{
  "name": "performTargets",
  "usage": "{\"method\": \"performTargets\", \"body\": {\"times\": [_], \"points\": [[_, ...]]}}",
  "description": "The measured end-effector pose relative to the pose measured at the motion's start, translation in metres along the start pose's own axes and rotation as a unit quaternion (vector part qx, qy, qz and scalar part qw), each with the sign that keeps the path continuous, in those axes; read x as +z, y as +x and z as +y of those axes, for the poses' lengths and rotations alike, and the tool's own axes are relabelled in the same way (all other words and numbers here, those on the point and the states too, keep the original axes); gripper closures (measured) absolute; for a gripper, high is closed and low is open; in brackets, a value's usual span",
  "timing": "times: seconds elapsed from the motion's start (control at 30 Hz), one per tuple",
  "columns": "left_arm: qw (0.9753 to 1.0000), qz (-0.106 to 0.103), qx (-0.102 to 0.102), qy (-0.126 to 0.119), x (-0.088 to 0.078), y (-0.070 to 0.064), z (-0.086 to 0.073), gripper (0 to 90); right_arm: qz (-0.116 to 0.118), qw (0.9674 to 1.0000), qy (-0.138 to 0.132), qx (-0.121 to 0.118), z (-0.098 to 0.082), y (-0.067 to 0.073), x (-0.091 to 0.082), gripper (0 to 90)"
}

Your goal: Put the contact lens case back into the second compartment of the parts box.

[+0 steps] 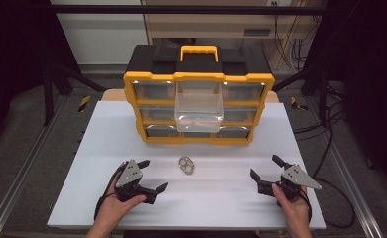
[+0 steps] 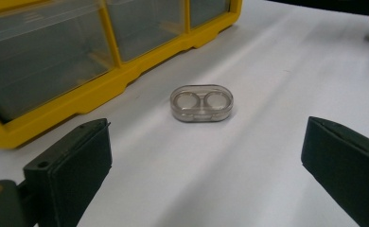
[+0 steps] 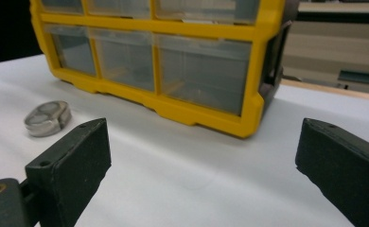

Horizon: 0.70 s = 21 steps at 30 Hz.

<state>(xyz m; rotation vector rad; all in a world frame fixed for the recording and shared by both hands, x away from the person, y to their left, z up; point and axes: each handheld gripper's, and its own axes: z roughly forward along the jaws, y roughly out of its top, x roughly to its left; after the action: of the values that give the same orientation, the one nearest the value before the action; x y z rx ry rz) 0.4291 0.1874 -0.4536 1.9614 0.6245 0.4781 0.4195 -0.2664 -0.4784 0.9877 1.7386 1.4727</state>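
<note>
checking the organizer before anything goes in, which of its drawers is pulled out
The top-middle drawer of the yellow organizer: it sticks out toward the person and hangs over the rows below, while the other drawers sit flush in the frame.

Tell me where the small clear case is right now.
In the high view the clear case lies on the white table, in front of the yellow drawer cabinet, between the two grippers and nearer the left gripper.

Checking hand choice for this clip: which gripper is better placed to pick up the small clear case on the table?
Left. The left gripper is open and nearer the clear case, which lies centred between its jaws in the left gripper view. The right gripper sits farther off.
</note>
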Motion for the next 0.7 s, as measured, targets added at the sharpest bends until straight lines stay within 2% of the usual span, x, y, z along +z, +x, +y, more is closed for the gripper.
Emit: {"method": "performTargets", "body": {"times": [0.13,0.17,0.2,0.23,0.27,0.3,0.37,0.4,0.47,0.53,0.57,0.6,0.7], "points": [[0.9999,-0.012,-0.001,0.006,0.010,-0.005,0.007,2.5,0.009,0.9999,-0.007,-0.002,0.001,0.003,0.000,5.5],[0.9998,-0.013,0.003,0.017,0.017,-0.007,0.012,2.6,0.011,0.9999,-0.006,-0.006,0.001,0.004,0.001,5.5],[0.9998,-0.013,0.003,0.017,0.017,-0.007,0.012,2.8,0.012,0.9999,-0.006,-0.005,0.001,0.004,0.001,5.4],[0.9996,-0.015,0.006,0.024,0.021,-0.008,0.014,2.8,0.012,0.9999,-0.006,-0.005,0.001,0.004,0.001,5.4],[0.9986,-0.013,0.021,0.047,0.030,-0.009,0.018,2.9,0.013,0.9999,-0.008,-0.003,0.001,0.005,0.001,5.5],[0.9986,-0.013,0.021,0.047,0.030,-0.009,0.018,3.1,0.013,0.9999,-0.008,-0.002,0.001,0.004,0.000,5.6],[0.9969,-0.016,0.032,0.070,0.038,-0.009,0.021,3.3,0.013,0.9999,-0.008,-0.002,0.001,0.004,0.000,5.7],[0.9964,-0.026,0.017,0.078,0.045,-0.006,0.024,3.5,0.013,0.9999,-0.004,-0.006,0.001,0.004,0.001,5.7],[0.9961,-0.027,0.013,0.083,0.048,-0.005,0.025,3.5,0.012,0.9999,-0.002,-0.007,0.000,0.004,0.001,5.6],[0.9942,-0.032,0.002,0.102,0.057,0.001,0.028,3.6,0.012,0.9999,-0.001,-0.004,0.000,0.004,0.001,5.6],[0.9942,-0.032,0.002,0.102,0.057,0.001,0.028,3.7,0.012,0.9999,-0.002,-0.005,0.000,0.004,0.001,5.6],[0.9932,-0.027,0.000,0.113,0.064,0.004,0.031,4.0,0.011,0.9999,-0.002,-0.006,0.000,0.004,0.001,5.5],[0.9919,-0.028,0.000,0.123,0.074,0.005,0.035,4.0,0.012,0.9999,0.000,-0.009,0.000,0.005,0.001,5.4]]}}
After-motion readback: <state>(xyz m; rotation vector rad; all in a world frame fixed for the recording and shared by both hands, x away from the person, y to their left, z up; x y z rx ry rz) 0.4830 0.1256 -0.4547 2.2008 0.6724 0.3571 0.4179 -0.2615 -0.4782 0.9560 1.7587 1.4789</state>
